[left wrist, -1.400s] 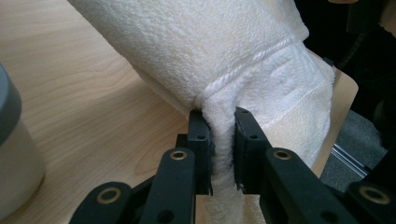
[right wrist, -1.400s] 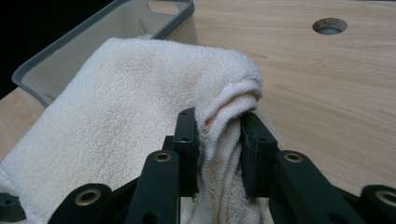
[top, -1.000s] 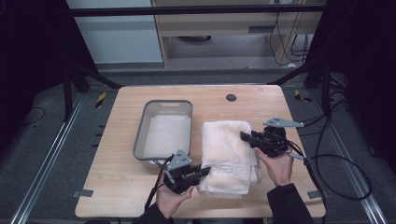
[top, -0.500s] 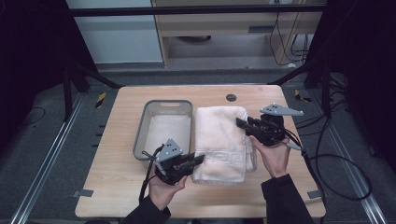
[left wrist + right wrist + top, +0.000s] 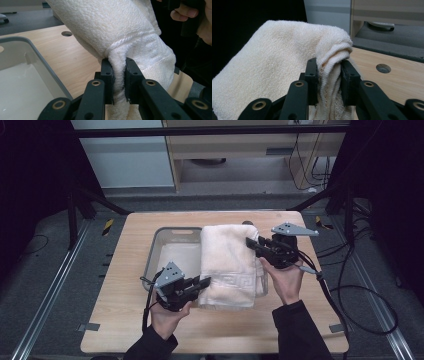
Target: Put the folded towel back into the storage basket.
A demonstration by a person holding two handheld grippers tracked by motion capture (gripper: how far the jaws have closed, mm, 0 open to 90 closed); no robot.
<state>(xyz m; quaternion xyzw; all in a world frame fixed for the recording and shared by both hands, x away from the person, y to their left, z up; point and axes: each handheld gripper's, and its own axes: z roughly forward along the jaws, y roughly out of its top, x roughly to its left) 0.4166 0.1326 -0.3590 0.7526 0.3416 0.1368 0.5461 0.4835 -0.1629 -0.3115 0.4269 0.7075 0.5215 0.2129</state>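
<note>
A folded cream towel (image 5: 227, 265) hangs lifted above the table, held at two edges. My left gripper (image 5: 202, 282) is shut on its near left edge; in the left gripper view the towel (image 5: 130, 32) is pinched between the black jaws of that gripper (image 5: 119, 75). My right gripper (image 5: 251, 243) is shut on the far right edge, and the right gripper view shows the towel (image 5: 277, 62) bunched between the jaws of that gripper (image 5: 329, 75). A grey plastic tray (image 5: 165, 251) lies on the table just left of and partly under the towel.
The wooden table (image 5: 125, 310) has a round hole (image 5: 383, 68) near its far edge. Cables (image 5: 350, 290) trail off the right side. Black frame legs and a shelf unit (image 5: 240, 150) stand beyond the table.
Both grippers have raised the towel off the table and carried it left and away from the person, so it now overlaps the tray's right side.
</note>
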